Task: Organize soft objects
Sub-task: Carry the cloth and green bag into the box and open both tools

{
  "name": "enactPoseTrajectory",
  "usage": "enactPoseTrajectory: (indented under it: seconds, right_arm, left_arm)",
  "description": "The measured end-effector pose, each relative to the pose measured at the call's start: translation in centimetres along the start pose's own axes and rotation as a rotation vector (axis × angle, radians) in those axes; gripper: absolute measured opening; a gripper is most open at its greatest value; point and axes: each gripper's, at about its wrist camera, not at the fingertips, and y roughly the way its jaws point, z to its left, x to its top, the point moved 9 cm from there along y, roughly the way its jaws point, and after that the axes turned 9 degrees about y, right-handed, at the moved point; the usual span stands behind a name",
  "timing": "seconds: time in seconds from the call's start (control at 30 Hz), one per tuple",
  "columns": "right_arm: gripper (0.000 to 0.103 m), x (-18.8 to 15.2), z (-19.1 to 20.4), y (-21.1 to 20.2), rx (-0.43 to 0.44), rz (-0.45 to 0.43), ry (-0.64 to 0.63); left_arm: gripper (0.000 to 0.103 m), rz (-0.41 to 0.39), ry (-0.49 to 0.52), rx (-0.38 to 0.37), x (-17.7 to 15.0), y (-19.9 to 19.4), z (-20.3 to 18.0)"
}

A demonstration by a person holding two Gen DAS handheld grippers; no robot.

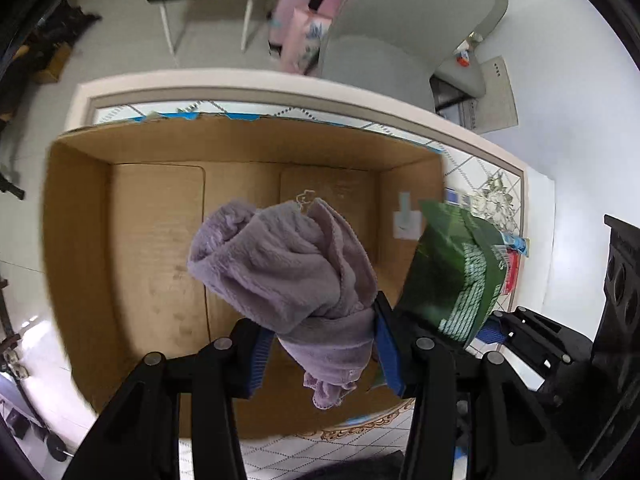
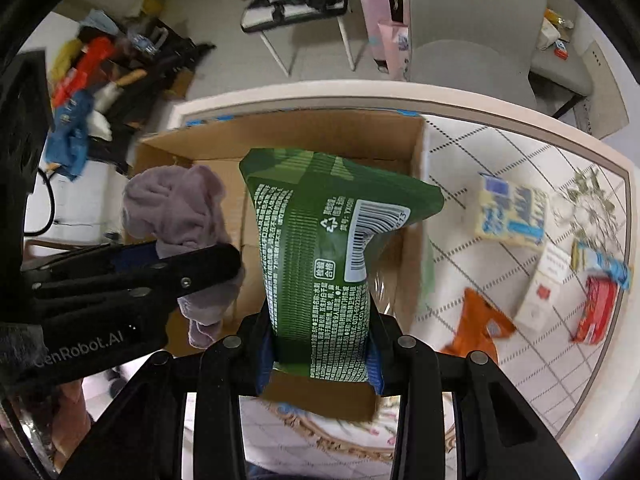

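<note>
My left gripper is shut on a crumpled lilac fleece cloth, which hangs over the open cardboard box. The box floor under it is bare. In the right wrist view the same cloth and the left gripper show at the left, above the box. My right gripper is shut on a green soft pack with a barcode, held over the right part of the box. The green pack also shows beside the cloth in the left wrist view.
The box stands on a tiled table with a pale rim. Right of the box lie a blue-and-yellow packet, an orange packet, a white carton and a red pack. A grey chair and pink suitcase stand behind.
</note>
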Motion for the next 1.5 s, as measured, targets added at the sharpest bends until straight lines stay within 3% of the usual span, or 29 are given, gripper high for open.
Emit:
enactPoseTrajectory:
  seconds: [0.3,0.43,0.53,0.57,0.6,0.67,0.73,0.87,0.93,1.0,1.2,1.5]
  right_arm:
    - [0.039,3.6,0.6,6.1,-0.136,0.061,0.003]
    - [0.04,4.6,1.0,7.4,-0.132,0.081,0.019]
    - [0.054,4.8,1.1,7.7,-0.118,0.098,0.038]
    - [0.067,4.7,1.4,7.4,-0.107,0.097,0.04]
    - [0.076,4.8,1.1,7.8,-0.1,0.095,0.034]
    - [0.079,4.6,1.1,7.1,-0.112,0.081,0.033]
    - [0.079,4.1,1.3,6.2,-0.126,0.063,0.031]
    - [0.094,2.6,1.2,4.3,-0.138,0.027,0.035]
    - [0.094,1.9,0.6,3.7,-0.141,0.014,0.034]
    - [0.096,0.9,0.5,2.8,-0.124,-0.003,0.044]
    - [0.098,-2.6,0.8,0.2,-0.155,-0.091,0.025]
    - [0.098,-8.3,1.0,-3.9,-0.146,-0.177,0.003]
  left_arm:
    - [0.046,0.098,-0.012,-0.032,2.5,5.3,2.8]
    - [0.048,0.135,-0.045,0.026,2.7,5.9,3.9]
    - [0.053,0.155,-0.015,0.047,2.8,6.1,3.9]
    - [0.06,0.156,-0.004,0.047,2.7,6.0,3.8]
    - [0.065,0.147,0.005,0.049,2.6,5.6,3.6]
    - [0.084,0.127,0.021,0.061,2.3,4.6,3.4]
    - [0.09,0.108,0.03,0.074,1.9,3.8,3.5]
    - [0.093,0.052,0.035,0.118,0.5,1.2,4.4]
    - [0.094,0.019,0.036,0.138,-0.4,0.2,4.5]
    - [0.103,-0.004,0.044,0.167,-1.7,-0.7,4.7]
    - [0.103,-0.08,0.029,0.187,-5.9,-2.7,3.8]
    - [0.103,-0.217,0.028,0.288,-10.9,-7.1,2.1]
